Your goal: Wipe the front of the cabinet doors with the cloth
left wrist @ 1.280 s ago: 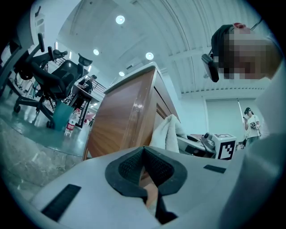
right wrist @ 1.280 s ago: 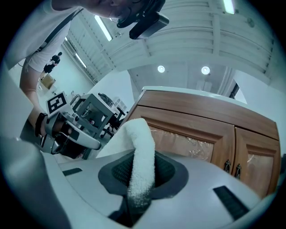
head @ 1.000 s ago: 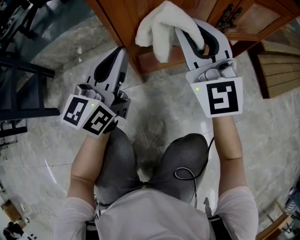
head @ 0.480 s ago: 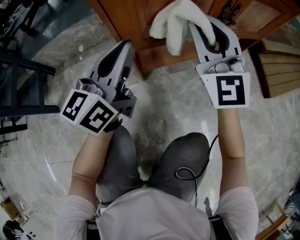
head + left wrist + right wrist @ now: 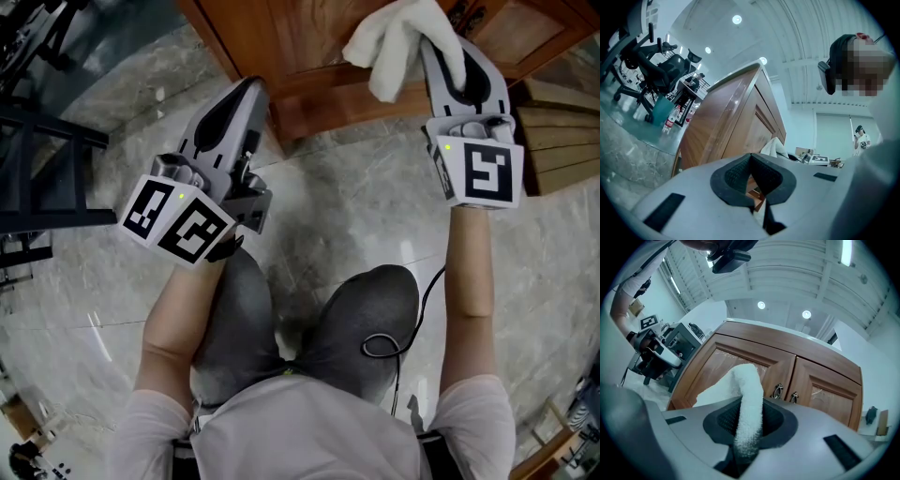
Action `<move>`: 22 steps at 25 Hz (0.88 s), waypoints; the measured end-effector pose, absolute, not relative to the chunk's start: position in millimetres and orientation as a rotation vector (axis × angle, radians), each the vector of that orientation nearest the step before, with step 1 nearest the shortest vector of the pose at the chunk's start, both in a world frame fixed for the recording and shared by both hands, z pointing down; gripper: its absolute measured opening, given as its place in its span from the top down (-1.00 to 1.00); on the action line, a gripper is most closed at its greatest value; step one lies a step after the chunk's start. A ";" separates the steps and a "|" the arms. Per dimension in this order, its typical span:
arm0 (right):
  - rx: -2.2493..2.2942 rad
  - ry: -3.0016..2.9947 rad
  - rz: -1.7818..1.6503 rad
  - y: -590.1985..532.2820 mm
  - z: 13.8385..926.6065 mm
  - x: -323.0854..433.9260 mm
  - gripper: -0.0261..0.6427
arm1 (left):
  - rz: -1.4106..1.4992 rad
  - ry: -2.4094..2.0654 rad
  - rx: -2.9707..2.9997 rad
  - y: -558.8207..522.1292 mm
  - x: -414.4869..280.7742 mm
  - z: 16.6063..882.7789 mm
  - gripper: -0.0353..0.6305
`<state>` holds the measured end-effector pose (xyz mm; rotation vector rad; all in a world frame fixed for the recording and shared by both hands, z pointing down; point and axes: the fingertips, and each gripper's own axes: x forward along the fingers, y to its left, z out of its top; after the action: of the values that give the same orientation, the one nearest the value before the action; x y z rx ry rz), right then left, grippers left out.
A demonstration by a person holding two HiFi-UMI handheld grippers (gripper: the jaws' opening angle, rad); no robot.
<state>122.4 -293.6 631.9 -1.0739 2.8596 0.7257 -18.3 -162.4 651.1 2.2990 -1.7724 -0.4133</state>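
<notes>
Right gripper [image 5: 439, 45] clamps white cloth [image 5: 386, 47] at 1 o'clock, before cabinet doors [image 5: 305, 36]; left gripper [image 5: 246, 94] (jaws together, empty) at 11 o'clock.

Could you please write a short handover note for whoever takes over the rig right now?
Right gripper: shut on the white cloth, raised in front of the left cabinet door, beside the handles.
Left gripper: shut, nothing in it, pointing at the cabinet's near corner.
Done: the cloth is gripped and brought up to the doors. Whether it touches the wood cannot be told, and no wiped patch shows.
Left: wipe the left cabinet door, then the right door.
</notes>
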 end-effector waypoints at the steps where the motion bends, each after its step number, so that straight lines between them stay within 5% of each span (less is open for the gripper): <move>1: -1.082 2.853 0.727 -296.0 631.6 126.2 0.68 | -0.412 -1.770 2.301 -163.5 -17.3 651.6 0.84; 11: -1.029 2.838 0.708 -270.9 626.5 125.2 0.68 | -0.410 -1.760 2.298 -167.3 -18.8 657.4 0.84; 22: -0.670 2.913 0.696 -193.5 635.2 35.6 0.68 | -0.437 -1.790 2.269 -150.4 -45.4 650.8 0.84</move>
<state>35.6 -193.5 635.2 -0.6699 2.9131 0.6961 -45.4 -150.4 650.8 2.2692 -1.7900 -0.4375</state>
